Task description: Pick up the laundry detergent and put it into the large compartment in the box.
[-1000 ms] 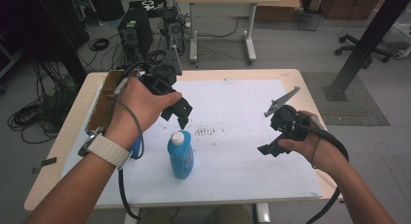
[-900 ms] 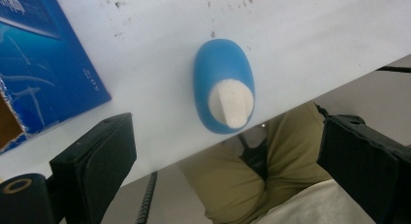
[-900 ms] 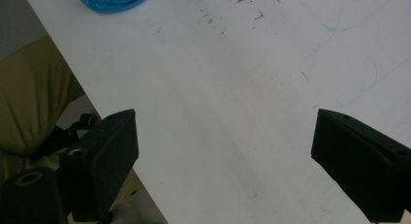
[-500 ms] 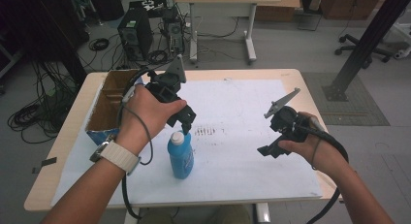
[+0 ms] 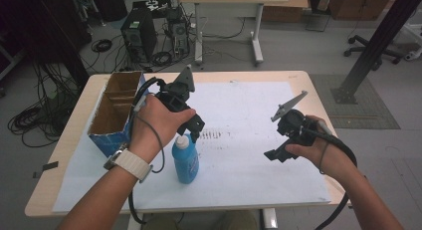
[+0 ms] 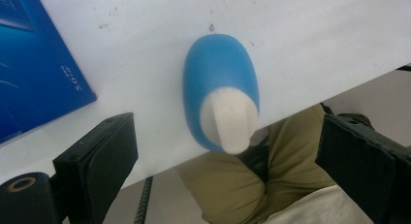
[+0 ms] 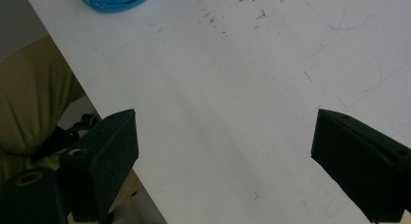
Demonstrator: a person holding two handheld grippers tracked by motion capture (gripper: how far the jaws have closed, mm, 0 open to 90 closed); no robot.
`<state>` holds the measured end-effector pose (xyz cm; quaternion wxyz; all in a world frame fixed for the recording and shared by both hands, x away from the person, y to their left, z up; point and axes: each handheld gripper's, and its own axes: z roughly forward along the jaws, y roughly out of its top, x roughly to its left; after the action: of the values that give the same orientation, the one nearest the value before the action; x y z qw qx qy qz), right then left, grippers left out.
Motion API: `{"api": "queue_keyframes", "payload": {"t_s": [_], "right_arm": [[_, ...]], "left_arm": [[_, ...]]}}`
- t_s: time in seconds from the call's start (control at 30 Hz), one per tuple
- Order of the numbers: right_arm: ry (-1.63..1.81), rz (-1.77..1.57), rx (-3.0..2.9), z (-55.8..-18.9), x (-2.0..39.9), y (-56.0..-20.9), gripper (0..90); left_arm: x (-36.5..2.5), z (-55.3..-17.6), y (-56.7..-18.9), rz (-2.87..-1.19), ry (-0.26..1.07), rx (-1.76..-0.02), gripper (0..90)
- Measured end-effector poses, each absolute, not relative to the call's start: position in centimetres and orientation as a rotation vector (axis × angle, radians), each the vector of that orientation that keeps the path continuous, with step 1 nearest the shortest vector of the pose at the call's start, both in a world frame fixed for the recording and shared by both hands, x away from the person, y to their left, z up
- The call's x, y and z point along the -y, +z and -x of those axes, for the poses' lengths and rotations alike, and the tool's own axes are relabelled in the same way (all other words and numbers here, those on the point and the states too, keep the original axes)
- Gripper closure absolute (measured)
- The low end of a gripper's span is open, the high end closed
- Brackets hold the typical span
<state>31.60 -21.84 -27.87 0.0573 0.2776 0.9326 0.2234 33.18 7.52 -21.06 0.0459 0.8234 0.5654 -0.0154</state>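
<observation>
The desk (image 5: 298, 85) carries a large white sheet (image 5: 249, 165) that covers most of its top, and on the sheet's left edge stands an open cardboard box (image 5: 112, 115) with blue sides and empty compartments. Just right of the box, near the desk's front, a blue bottle (image 5: 185, 158) with a white cap stands upright. The left gripper (image 5: 195, 135) hangs directly above that cap, pointing down; in the left gripper view the bottle (image 6: 220, 90) sits centred between the two fingers (image 6: 99, 166), which are spread wide and touch nothing. The right gripper (image 5: 273, 155) waits well apart over the bare sheet on the right, its fingers (image 7: 109, 156) also wide with nothing between them. By my reading the work has barely started: the approach is lined up, but the bottle is not yet gripped. Lowering, closing on it, lifting, and probably carrying it to the box are all left.
</observation>
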Motion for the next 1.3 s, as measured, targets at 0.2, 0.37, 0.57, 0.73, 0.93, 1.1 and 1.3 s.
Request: {"api": "queue_keyframes", "payload": {"t_s": [0.2,0.37,0.57,0.73,0.93,1.1,1.3], "right_arm": [[0.678,-0.841,-2.828,-31.6,21.8,-27.9,9.9],[0.680,-0.840,-2.829,-31.6,21.8,-28.0,9.9],[0.680,-0.839,-2.831,-31.6,21.7,-28.0,9.9],[0.680,-0.840,-2.832,-31.6,21.7,-28.0,9.9],[0.681,-0.845,-2.830,-31.6,21.7,-28.1,9.9],[0.685,-0.844,-2.830,-31.6,21.8,-28.1,9.9],[0.685,-0.845,-2.835,-31.6,21.7,-28.3,9.9]], "left_arm": [[-7.4,-33.2,-21.5,-2.512,-0.043,-1.739,8.1],[-7.1,-33.3,-22.0,-2.513,-0.047,-1.749,8.3],[-7.0,-33.4,-22.5,-2.506,-0.052,-1.761,8.3],[-6.9,-33.6,-22.9,-2.503,-0.061,-1.766,8.3],[-6.8,-33.7,-23.8,-2.506,-0.076,-1.776,8.4],[-6.8,-33.8,-24.1,-2.503,-0.078,-1.783,8.4],[-6.8,-33.9,-24.7,-2.507,-0.087,-1.783,8.4]]}}
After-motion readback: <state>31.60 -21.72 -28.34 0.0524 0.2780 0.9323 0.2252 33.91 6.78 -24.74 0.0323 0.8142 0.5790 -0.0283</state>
